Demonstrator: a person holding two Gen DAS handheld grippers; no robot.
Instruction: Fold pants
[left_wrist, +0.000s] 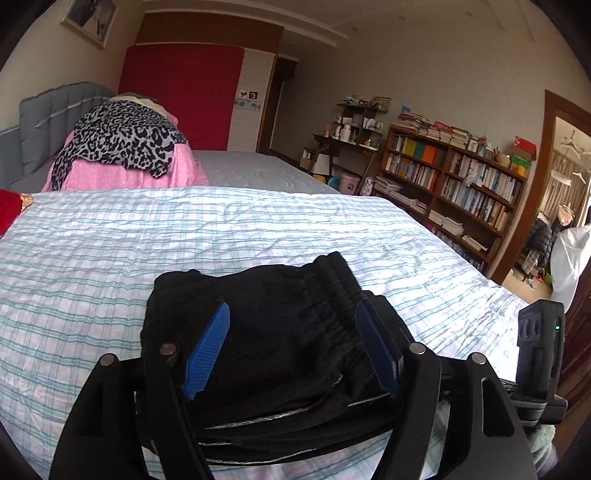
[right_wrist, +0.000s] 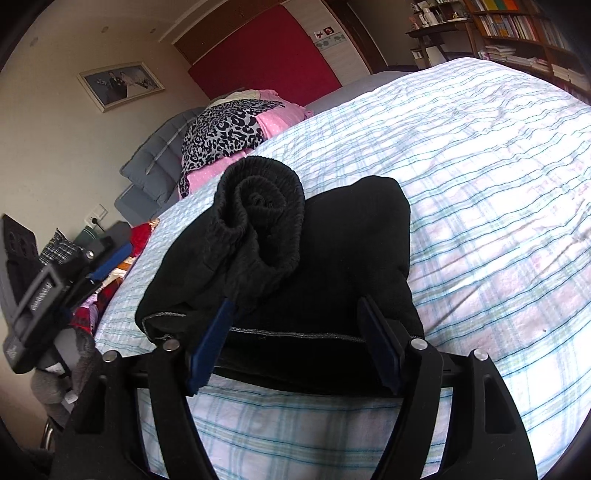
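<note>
Black pants (left_wrist: 273, 332) lie folded in a compact bundle on the checked bedspread (left_wrist: 184, 229), with the elastic waistband on top. In the right wrist view the pants (right_wrist: 332, 236) show the waistband curled into a roll at the far side. My left gripper (left_wrist: 291, 347) is open, its blue pads (left_wrist: 207, 350) standing either side of the bundle's top. My right gripper (right_wrist: 295, 339) is open too, its blue pads (right_wrist: 210, 347) spread at the bundle's near edge. The left gripper also shows at the left edge of the right wrist view (right_wrist: 99, 266).
A pile of pink and leopard-print clothes (left_wrist: 125, 147) sits at the head of the bed by the grey headboard (left_wrist: 55, 110). Red cloth (left_wrist: 9, 210) lies at the left edge. Bookshelves (left_wrist: 454, 177) line the wall right of the bed. More clothes (right_wrist: 110, 280) lie beside the bed.
</note>
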